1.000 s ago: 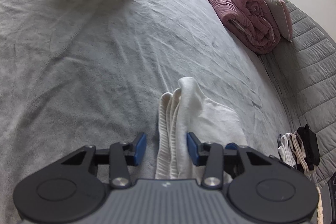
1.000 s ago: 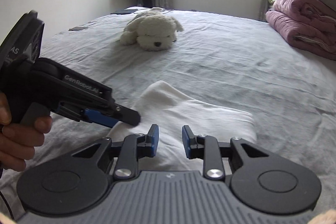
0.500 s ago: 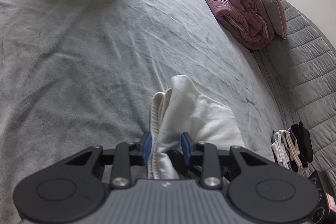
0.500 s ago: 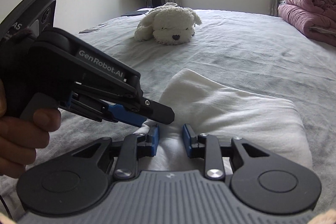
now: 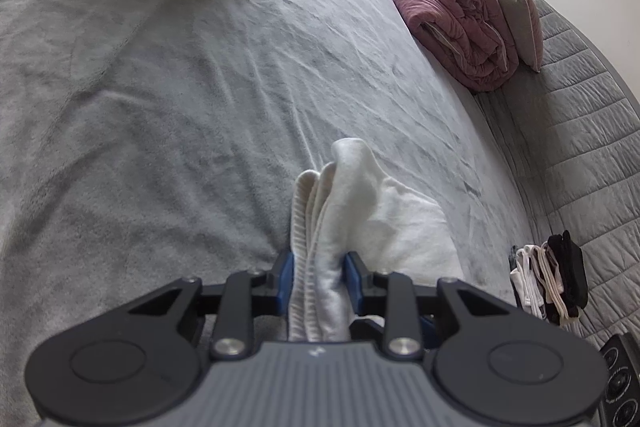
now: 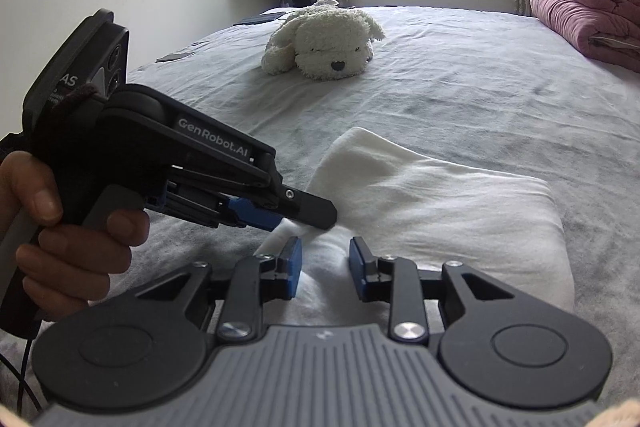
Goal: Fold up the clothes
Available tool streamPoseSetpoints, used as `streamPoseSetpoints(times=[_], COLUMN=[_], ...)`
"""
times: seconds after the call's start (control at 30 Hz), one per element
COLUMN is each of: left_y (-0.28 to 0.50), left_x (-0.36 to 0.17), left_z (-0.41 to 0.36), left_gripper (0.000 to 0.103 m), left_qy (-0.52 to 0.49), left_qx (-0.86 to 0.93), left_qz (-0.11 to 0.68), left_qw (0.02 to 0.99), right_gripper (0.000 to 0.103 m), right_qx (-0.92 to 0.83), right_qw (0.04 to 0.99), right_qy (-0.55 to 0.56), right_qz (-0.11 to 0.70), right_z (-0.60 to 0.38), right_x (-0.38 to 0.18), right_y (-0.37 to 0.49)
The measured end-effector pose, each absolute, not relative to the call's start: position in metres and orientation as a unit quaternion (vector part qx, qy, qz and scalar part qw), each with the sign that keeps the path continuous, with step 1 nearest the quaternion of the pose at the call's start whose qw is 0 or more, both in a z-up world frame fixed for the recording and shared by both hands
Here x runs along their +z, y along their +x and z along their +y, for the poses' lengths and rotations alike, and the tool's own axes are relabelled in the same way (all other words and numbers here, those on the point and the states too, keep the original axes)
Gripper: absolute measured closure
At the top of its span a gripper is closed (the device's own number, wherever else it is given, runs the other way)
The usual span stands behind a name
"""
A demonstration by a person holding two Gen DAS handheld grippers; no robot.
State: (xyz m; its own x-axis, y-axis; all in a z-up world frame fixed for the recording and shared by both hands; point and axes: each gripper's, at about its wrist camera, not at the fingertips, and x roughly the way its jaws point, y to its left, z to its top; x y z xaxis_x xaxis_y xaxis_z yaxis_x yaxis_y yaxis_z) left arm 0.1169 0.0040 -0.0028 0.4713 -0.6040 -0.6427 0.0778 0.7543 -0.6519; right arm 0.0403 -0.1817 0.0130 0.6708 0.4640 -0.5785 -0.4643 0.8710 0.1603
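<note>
Two tongs are at the same white garment (image 6: 432,203), which lies folded on the grey bed (image 5: 160,107) close in front of you. Your left tongs (image 5: 319,283) have just closed and now pinch a bunched, ribbed edge of that garment between their blue pads (image 5: 285,281), the cloth filling the gap and rising in a small peak just beyond the tips. In the right wrist view the same left tongs (image 6: 308,217) come in from the left, gripped by your left hand (image 6: 68,239), with their tips down on the near left corner of the garment. Your right tongs (image 6: 325,269) sit low over the near edge of the cloth with their pads a little apart; white fabric shows in the gap, but I cannot tell whether the pads press on it. The rest of the garment spreads away to the right as a flat, thick rectangle. Farther up the bed lies a white plush dog (image 6: 324,43). A rolled pink quilt (image 5: 452,11) rests at the bed's far right, and a small row of black and white socks (image 5: 548,279) sits by the grey quilted headboard (image 5: 580,131).
</note>
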Motion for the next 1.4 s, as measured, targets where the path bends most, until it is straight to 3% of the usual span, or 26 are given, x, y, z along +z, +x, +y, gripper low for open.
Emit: streamPoseSetpoints(times=[0.5, 0.83, 1.1, 1.4], left_y=[0.114, 0.112, 0.111, 0.114], left_x=[-0.005, 0.001, 0.002, -0.004], left_z=[-0.006, -0.012, -0.012, -0.006], left_gripper=[0.074, 0.084, 0.084, 0.082], left_qy=[-0.260, -0.227, -0.231, -0.265], left_qx=[-0.232, -0.224, -0.217, -0.218], left_qz=[0.465, 0.455, 0.454, 0.460], left_qw=[0.814, 0.832, 0.833, 0.819], right_gripper=[0.071, 0.070, 0.068, 0.071], right_qx=[0.250, 0.252, 0.215, 0.217], right_qw=[0.911, 0.905, 0.897, 0.876], right_qy=[0.035, 0.030, 0.063, 0.104], right_qz=[0.324, 0.341, 0.381, 0.417], right_z=[-0.187, -0.201, -0.272, -0.274], right_x=[0.004, 0.022, 0.030, 0.016], right_y=[0.050, 0.055, 0.075, 0.086])
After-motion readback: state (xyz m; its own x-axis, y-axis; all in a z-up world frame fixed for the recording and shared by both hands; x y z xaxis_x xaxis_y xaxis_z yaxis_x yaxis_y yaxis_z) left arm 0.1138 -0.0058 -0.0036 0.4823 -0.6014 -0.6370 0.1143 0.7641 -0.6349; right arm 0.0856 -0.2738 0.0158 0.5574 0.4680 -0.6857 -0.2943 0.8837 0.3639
